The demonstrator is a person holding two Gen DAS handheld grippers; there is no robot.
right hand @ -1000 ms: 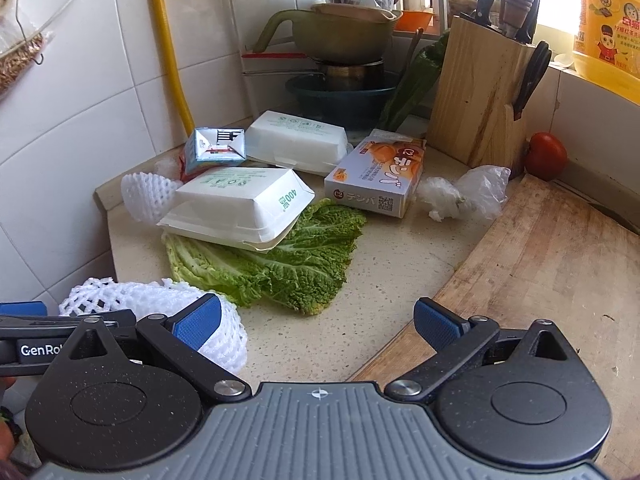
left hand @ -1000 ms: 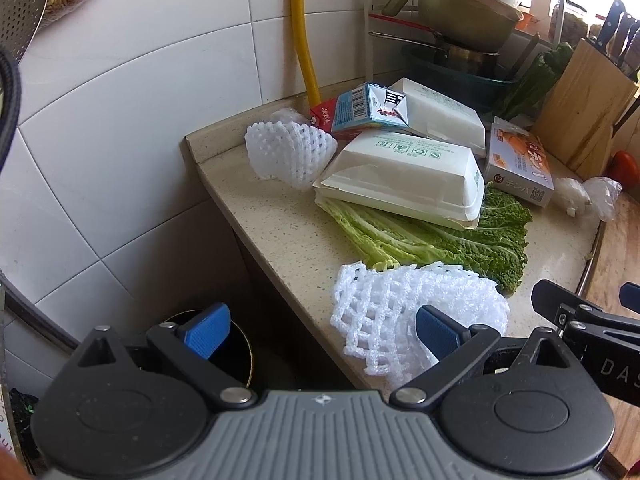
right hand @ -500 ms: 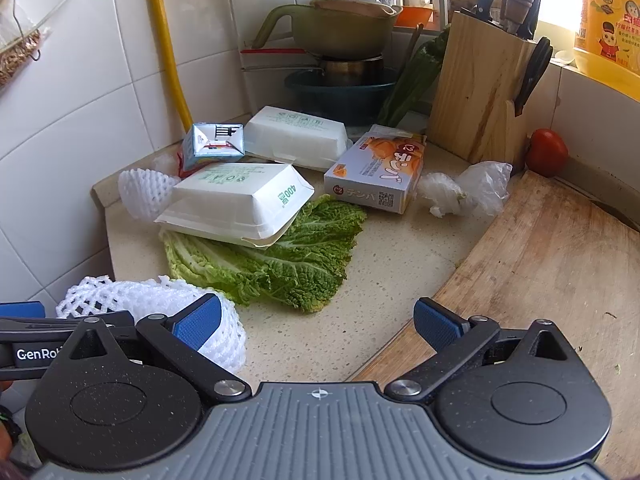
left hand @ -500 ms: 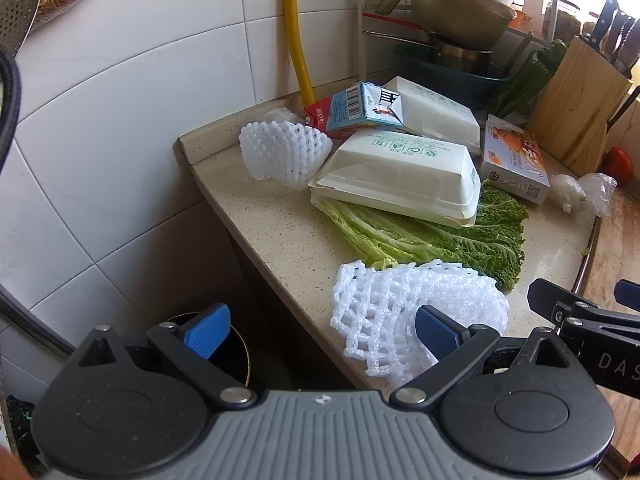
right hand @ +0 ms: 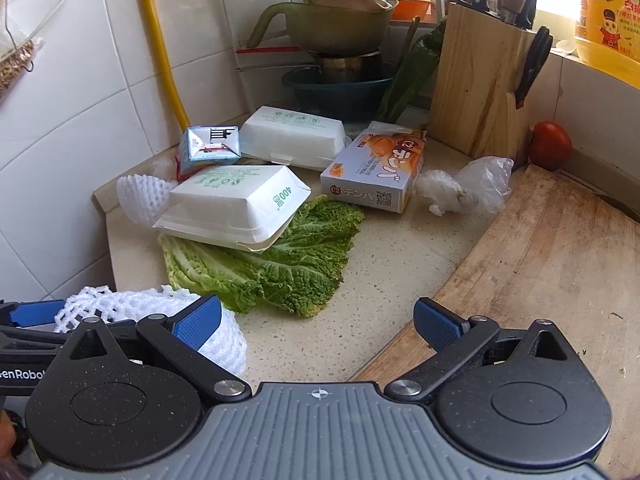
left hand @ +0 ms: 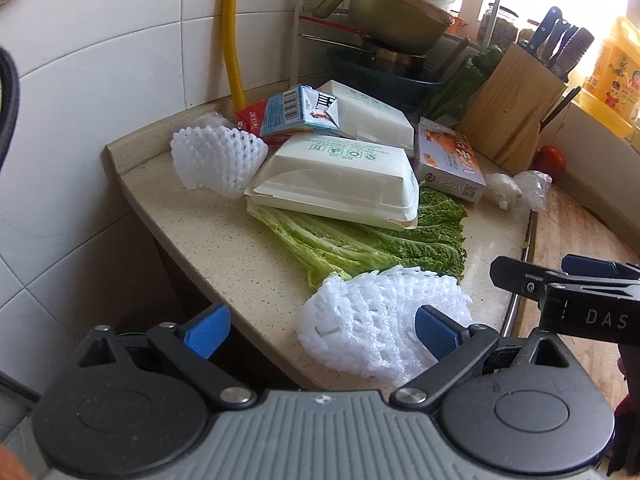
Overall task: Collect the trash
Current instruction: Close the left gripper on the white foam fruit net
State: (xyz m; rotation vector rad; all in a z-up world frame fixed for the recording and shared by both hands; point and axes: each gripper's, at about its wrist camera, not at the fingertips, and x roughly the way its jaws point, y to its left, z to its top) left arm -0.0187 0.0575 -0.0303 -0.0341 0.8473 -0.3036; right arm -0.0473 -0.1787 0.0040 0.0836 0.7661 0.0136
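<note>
Trash litters the stone counter: a white foam fruit net at the near edge, a second net by the wall, a white foam takeaway box resting on a cabbage leaf, another foam box behind, a small blue carton, an orange-printed box and crumpled plastic. My left gripper is open, low at the counter's near edge, its right finger against the near net. My right gripper is open above the counter edge, empty.
A wooden chopping board lies to the right. A knife block, a tomato and stacked pots stand at the back. A yellow pipe runs up the tiled wall. The counter drops off on the left.
The left gripper's view has swung right and moved closer to the counter; the dark bin opening below the edge is out of sight. The right gripper edged forward slightly.
</note>
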